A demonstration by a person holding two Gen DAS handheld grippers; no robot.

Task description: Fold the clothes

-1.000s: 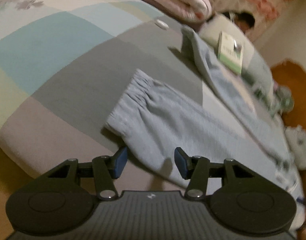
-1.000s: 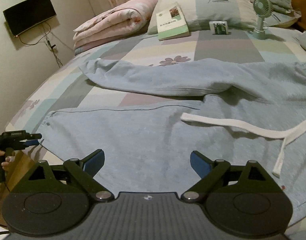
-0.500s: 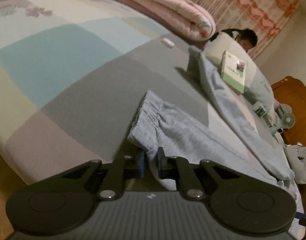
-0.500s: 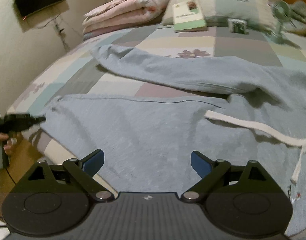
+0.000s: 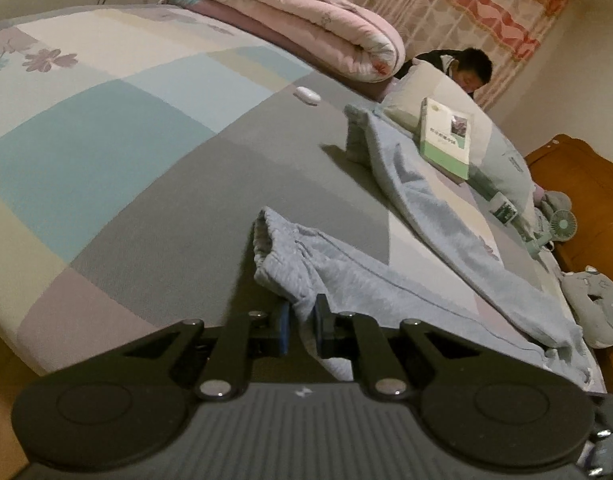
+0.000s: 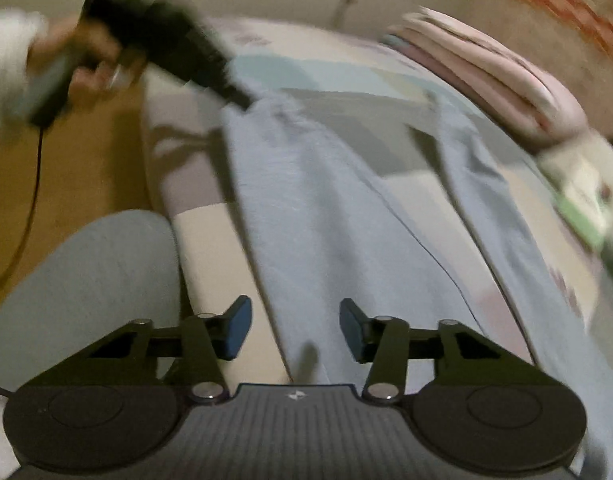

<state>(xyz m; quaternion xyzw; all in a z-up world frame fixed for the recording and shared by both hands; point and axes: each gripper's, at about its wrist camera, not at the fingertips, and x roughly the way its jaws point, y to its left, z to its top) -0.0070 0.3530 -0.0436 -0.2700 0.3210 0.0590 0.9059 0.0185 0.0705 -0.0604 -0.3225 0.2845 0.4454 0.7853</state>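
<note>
Firmly pinched: left tongs [image 5: 301, 330], trouser cuff [image 5: 278, 252].

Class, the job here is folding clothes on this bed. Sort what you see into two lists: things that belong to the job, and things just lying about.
Belongs to the job:
- light blue trousers
- left gripper, shut on the trouser cuff
- right gripper, jaws closing over the trouser fabric

Just lying about:
- green book
- rolled pink quilt
- small fan
- pillow
</note>
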